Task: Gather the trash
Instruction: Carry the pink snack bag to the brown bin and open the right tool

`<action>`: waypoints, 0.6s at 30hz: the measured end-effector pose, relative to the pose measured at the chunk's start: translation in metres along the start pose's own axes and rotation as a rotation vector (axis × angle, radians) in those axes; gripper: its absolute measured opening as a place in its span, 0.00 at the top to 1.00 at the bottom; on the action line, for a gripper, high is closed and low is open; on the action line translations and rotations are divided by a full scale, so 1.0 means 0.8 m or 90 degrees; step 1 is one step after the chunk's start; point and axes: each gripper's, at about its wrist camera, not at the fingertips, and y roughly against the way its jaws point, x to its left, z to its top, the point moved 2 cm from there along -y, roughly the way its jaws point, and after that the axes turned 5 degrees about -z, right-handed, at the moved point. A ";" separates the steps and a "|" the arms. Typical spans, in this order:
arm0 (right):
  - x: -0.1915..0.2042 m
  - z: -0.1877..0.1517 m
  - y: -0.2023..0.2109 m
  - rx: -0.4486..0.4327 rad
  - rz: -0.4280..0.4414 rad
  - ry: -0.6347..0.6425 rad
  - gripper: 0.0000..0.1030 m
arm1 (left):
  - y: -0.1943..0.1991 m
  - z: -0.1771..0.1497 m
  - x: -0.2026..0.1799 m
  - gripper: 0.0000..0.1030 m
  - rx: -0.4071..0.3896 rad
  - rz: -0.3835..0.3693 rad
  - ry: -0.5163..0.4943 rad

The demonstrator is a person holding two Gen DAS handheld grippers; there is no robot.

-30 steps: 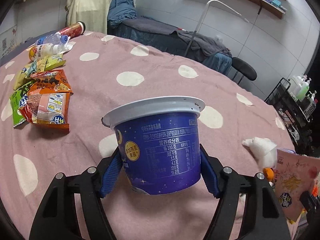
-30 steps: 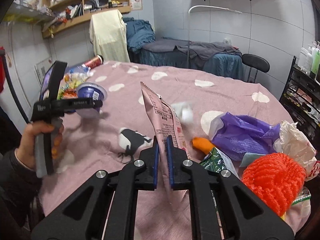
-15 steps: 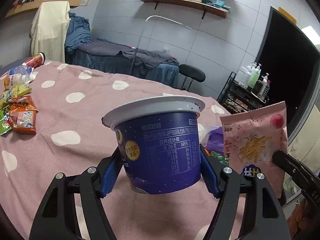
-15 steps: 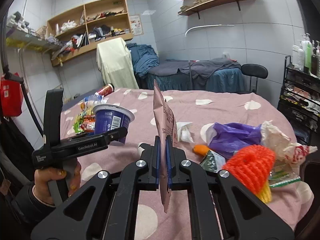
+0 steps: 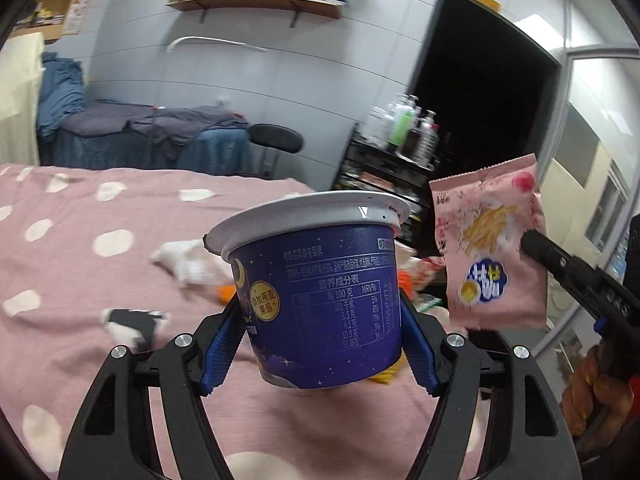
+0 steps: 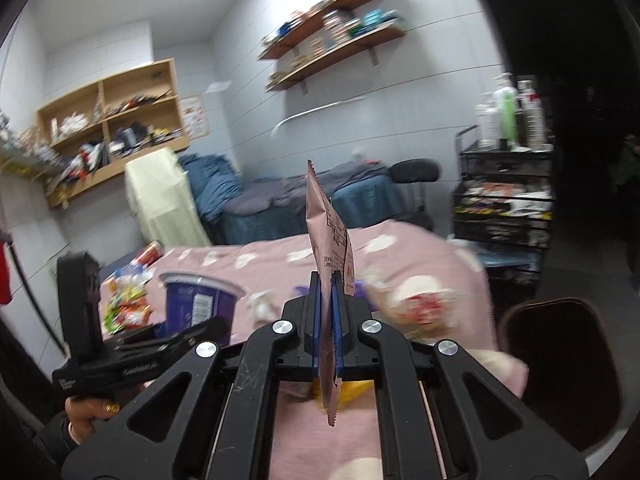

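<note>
My left gripper point(image 5: 320, 344) is shut on a dark blue yogurt cup point(image 5: 320, 300) with a white rim and holds it upright above the pink dotted table point(image 5: 80, 280). The cup also shows in the right wrist view point(image 6: 200, 304). My right gripper point(image 6: 328, 320) is shut on a pink snack packet point(image 6: 328, 240) and holds it edge-on, upright. The packet shows face-on in the left wrist view point(image 5: 492, 252), to the right of the cup, with the right gripper's finger point(image 5: 560, 264) on it.
Crumpled tissue point(image 5: 184, 260), an orange scrap point(image 5: 226, 292) and more wrappers point(image 6: 420, 304) lie on the table near its right end. Snack packets point(image 6: 124, 304) lie at the far left. A dark brown bin point(image 6: 560, 368) stands right of the table. A black rack with bottles point(image 6: 504, 200) stands behind.
Both grippers have swung to the right and lifted, still holding the cup and the packet. The snack pile has left the left view; the bin has come into the right view.
</note>
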 end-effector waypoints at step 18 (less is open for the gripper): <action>-0.271 -0.076 -0.034 0.139 -0.300 -0.212 0.94 | -0.082 -0.025 -0.137 0.32 0.090 -0.164 -0.119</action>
